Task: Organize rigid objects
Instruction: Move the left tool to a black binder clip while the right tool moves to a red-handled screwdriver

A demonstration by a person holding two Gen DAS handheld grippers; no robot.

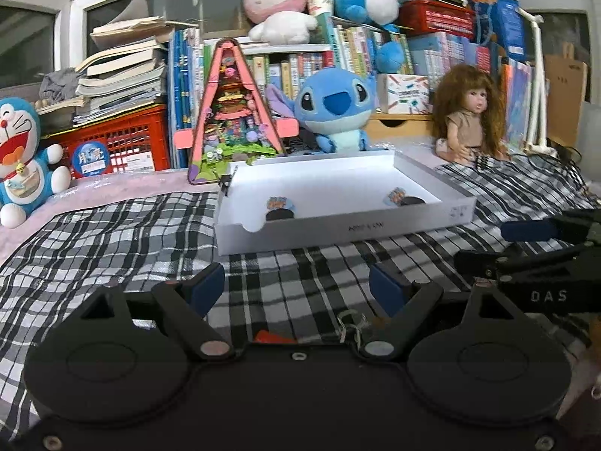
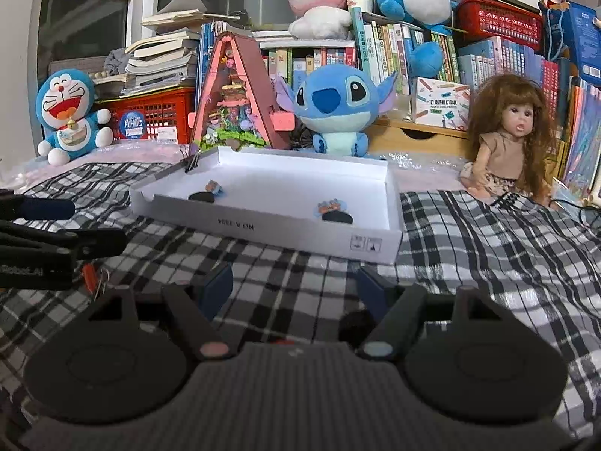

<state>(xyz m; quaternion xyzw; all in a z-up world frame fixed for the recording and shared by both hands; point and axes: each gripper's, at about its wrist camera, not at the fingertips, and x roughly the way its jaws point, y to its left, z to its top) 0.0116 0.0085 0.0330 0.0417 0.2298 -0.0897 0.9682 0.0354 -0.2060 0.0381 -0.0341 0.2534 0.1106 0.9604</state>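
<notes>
My left gripper stands wide open, holding nothing, over the checked cloth; my right gripper gapes just as wide, also empty; ahead of both jaws sits the white tray, two small badges inside it, a binder clip on its far-left rim.

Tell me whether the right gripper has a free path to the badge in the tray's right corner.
Probably yes: the right gripper is open and empty, only plaid cloth lies between, though it must clear the white tray wall to reach the badge.
</notes>
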